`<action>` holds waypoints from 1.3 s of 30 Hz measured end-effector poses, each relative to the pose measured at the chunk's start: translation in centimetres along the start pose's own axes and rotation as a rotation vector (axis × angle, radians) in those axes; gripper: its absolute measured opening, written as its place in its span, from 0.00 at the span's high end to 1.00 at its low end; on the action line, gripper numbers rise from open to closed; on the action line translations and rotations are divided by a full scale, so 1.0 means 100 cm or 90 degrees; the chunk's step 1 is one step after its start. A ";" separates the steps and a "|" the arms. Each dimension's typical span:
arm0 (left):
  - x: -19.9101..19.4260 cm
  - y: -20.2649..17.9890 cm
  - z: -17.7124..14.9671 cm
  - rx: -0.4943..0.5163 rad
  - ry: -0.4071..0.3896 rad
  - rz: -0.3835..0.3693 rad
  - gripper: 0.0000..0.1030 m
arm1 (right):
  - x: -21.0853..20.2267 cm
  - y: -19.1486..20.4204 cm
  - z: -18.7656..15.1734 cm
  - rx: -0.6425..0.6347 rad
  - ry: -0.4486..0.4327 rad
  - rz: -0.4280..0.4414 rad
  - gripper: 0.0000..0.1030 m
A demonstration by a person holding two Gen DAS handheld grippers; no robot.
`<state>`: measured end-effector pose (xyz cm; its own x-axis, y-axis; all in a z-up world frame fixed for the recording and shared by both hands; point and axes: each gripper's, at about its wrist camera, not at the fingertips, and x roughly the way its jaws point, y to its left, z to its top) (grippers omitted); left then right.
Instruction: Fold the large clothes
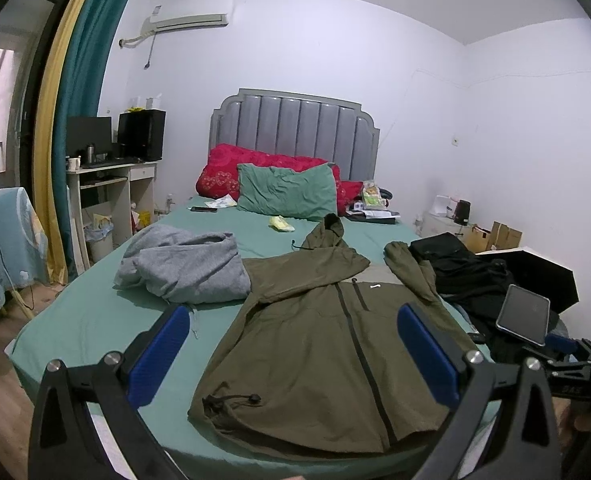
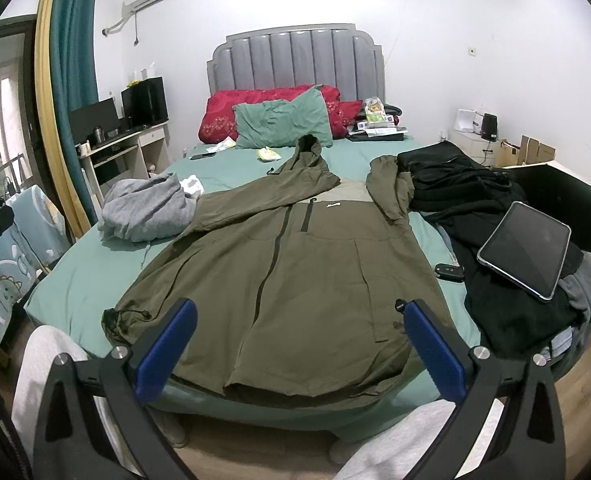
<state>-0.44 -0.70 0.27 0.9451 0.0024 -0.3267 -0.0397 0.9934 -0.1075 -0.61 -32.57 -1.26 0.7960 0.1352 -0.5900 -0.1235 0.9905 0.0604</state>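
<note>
An olive-green hooded jacket (image 2: 295, 264) lies spread flat, zipper up, across the foot half of the bed (image 1: 95, 320), hood pointing toward the green pillow (image 2: 283, 122). The left gripper (image 1: 295, 354) and the right gripper (image 2: 299, 348) both hover over the jacket's hem with jaws wide apart, holding nothing. A crumpled grey sweatshirt (image 1: 183, 268) touches the jacket's left sleeve. On the other side sits a heap of black clothes (image 2: 467, 184) with a tablet (image 2: 525, 250) resting on top, and a small dark object (image 2: 449, 272) (possibly a car key, hard to tell) lies on the sheet beside it.
</note>
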 end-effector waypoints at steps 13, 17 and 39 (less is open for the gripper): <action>-0.001 0.001 0.000 0.001 0.001 -0.003 0.00 | -0.003 -0.001 0.000 0.002 -0.002 0.001 0.01; 0.000 -0.001 0.000 0.002 0.001 -0.003 0.00 | -0.004 -0.002 0.000 0.005 -0.005 0.000 0.01; -0.003 -0.003 0.000 0.003 -0.001 -0.002 0.00 | -0.009 -0.004 0.000 0.009 -0.012 -0.002 0.01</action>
<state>-0.69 -0.99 0.34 0.9459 -0.0009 -0.3244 -0.0348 0.9940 -0.1041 -1.27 -33.06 -0.81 0.8078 0.1317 -0.5746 -0.1119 0.9913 0.0698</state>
